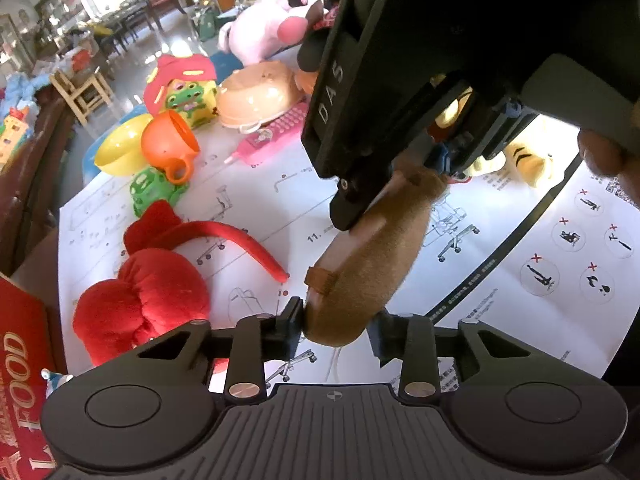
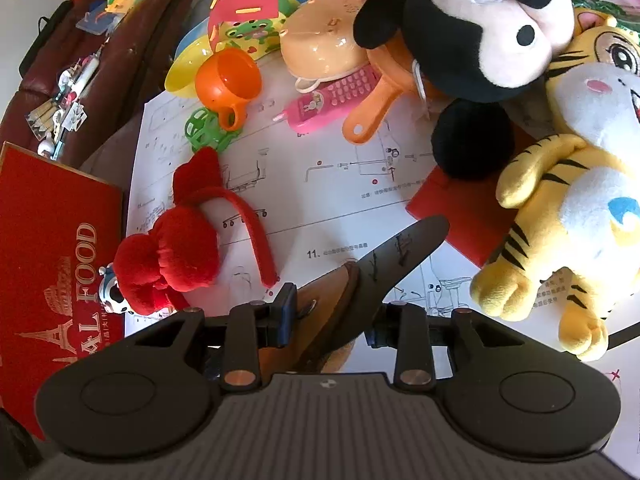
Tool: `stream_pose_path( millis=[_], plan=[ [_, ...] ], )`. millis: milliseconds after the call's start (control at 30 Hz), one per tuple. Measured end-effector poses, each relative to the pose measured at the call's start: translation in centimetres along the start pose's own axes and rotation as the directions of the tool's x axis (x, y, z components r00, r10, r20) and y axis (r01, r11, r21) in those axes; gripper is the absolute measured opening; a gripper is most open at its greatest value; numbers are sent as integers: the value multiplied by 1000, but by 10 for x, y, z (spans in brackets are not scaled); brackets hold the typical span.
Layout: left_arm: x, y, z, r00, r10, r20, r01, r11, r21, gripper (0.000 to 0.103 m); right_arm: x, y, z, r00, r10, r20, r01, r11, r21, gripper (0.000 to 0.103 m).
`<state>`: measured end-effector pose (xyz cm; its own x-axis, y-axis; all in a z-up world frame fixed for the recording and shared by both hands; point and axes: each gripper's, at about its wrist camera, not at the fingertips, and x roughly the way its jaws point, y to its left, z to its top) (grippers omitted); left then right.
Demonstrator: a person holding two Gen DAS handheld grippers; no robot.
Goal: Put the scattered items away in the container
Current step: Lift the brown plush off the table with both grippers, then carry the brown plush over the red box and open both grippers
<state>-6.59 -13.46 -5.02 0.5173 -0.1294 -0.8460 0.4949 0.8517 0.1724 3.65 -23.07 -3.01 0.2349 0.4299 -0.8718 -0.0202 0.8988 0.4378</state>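
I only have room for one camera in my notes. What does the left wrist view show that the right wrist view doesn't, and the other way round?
Only the left wrist view: the right claw from outside, closed on one end of the brown plush toy, and a pink plush behind.

Only the right wrist view: the black-and-white mouse plush, the tiger plush and the orange pan handle.

Both: the red bow headband, orange cup, pink toy phone, red box and printed sheet.
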Motion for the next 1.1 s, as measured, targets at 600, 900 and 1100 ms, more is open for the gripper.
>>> stream_pose_path(
  millis=[600,900,1100],
  plan=[
    [-11,9,-5,999,21,27,-21,1000,-13,24,-17,20,2,998,26,58,-22,998,-62,24],
    [-33,24,-6,996,74,57,-71,996,-59,24,-32,51,1,994,39,100,-24,990,-142,24],
    [-61,44,-10,987,142,82,-130,983,-129,25,-42,83,-2,990,59,130,-31,977,-209,24]
  ],
)
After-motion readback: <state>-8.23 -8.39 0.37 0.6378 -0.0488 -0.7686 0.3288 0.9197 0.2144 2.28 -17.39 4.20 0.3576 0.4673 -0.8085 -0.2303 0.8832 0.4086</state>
